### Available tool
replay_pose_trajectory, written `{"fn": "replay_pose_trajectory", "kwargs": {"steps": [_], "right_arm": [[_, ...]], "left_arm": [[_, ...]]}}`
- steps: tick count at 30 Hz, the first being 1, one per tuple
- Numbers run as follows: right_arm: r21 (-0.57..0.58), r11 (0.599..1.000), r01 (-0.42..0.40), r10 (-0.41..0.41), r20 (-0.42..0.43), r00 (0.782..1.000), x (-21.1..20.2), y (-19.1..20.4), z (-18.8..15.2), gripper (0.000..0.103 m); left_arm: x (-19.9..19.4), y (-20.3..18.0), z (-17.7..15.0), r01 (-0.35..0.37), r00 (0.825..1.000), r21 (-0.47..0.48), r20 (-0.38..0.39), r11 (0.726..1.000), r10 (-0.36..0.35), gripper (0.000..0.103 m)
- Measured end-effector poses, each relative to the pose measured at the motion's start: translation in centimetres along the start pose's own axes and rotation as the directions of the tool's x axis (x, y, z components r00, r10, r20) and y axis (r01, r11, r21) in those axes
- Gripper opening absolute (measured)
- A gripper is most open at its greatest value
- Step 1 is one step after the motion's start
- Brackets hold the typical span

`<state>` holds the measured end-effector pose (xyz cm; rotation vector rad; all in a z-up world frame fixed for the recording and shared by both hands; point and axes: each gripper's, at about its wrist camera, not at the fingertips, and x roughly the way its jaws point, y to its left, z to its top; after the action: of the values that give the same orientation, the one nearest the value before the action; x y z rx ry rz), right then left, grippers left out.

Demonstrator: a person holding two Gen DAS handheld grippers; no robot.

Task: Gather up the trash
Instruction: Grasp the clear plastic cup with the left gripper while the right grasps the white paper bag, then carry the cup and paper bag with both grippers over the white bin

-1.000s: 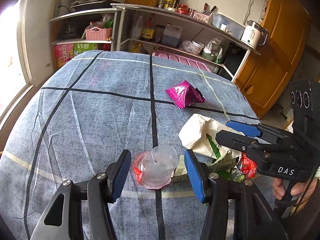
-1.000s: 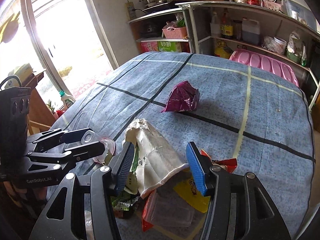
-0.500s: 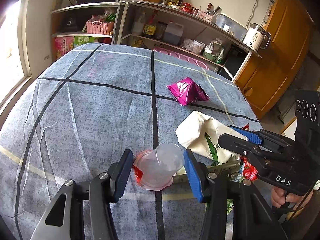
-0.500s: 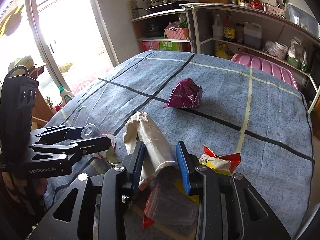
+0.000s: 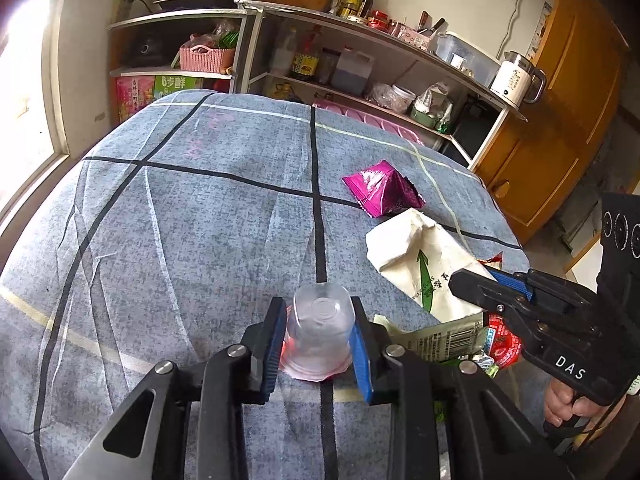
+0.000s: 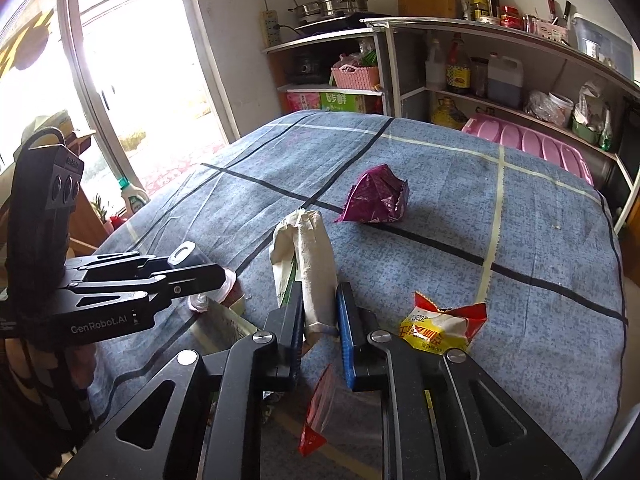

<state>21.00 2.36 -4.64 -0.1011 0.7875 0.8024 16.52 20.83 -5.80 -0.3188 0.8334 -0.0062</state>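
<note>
Both your claws were spread around their targets a second ago; now both are closing, so two pieces of trash are nearly secured at once. Your left gripper has its pads pressing the upturned clear plastic cup, squarely between them. Your right gripper pinches the crumpled white paper bag, which sticks out ahead. The magenta wrapper lies well beyond on the blue cloth.
</note>
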Motion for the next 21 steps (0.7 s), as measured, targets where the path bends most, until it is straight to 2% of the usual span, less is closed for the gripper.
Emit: {"fn": "replay_pose_trajectory", "kwargs": {"steps": [21], "right_arm": [[0.082, 0.997, 0.007, -0.017, 0.126, 0.992, -5.3, -0.4, 0.3, 0.016]], "left_arm": [[-4.4, -0.7, -0.4, -0.014, 0.998, -0.002, 0.066, 1.0, 0.014, 0.031]]}}
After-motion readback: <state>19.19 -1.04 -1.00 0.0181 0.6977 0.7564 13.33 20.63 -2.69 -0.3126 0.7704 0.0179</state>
